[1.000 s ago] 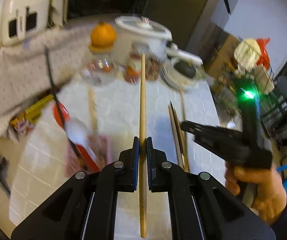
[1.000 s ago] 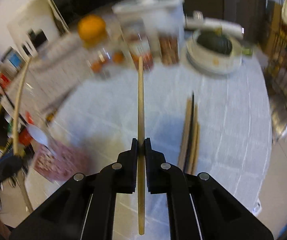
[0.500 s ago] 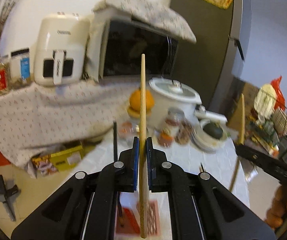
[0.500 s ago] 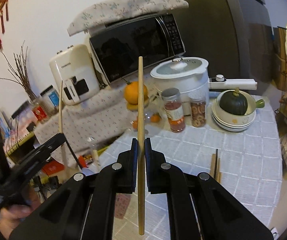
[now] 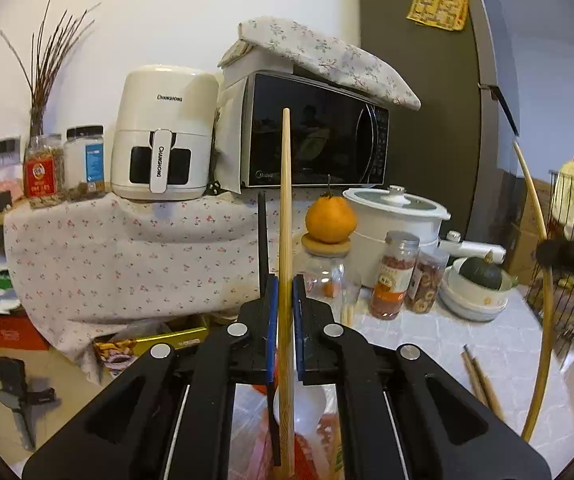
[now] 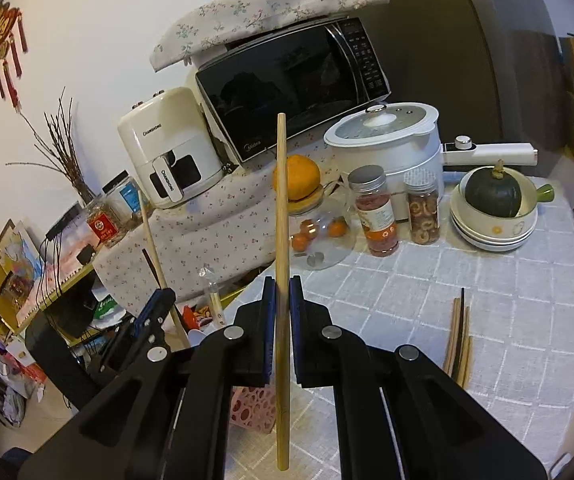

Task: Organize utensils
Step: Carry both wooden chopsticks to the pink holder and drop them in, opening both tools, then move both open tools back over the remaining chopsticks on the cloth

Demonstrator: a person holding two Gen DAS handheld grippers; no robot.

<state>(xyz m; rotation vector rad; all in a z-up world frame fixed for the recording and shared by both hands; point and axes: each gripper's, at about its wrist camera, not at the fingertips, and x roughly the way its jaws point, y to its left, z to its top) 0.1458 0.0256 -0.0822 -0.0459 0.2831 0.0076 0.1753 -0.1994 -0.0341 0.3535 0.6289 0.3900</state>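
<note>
Left wrist view: we see the left tongs [image 5: 285, 300] closed on a pale wooden chopstick [image 5: 285, 240], which stands upright between the blue pads [image 5: 271, 320]. Its upper end rises in front of the microwave [image 5: 315, 132]; its lower end passes below the fingers, over a white spoon [image 5: 307, 404]. A black chopstick [image 5: 262, 240] stands just left of the pale one, behind the left pad. Right of the microwave, at the frame edge, we see the right tongs [image 5: 567, 252] blurred, with a second chopstick [image 5: 543, 300] crossing them.

Right wrist view: we find the right tongs [image 6: 283, 300] likewise clamped on that second chopstick [image 6: 281, 240], upright and slightly tilted, its tip in front of the microwave [image 6: 287, 80]. The left tongs [image 6: 159, 304] sit lower left of the microwave, angled upward, carrying their chopstick [image 6: 155, 248]. Below and right of the microwave, a bundle of chopsticks [image 6: 459, 340] lies flat on the bench [image 6: 527, 300]. A pink perforated basket [image 6: 247, 408] shows under the right tongs.
</note>
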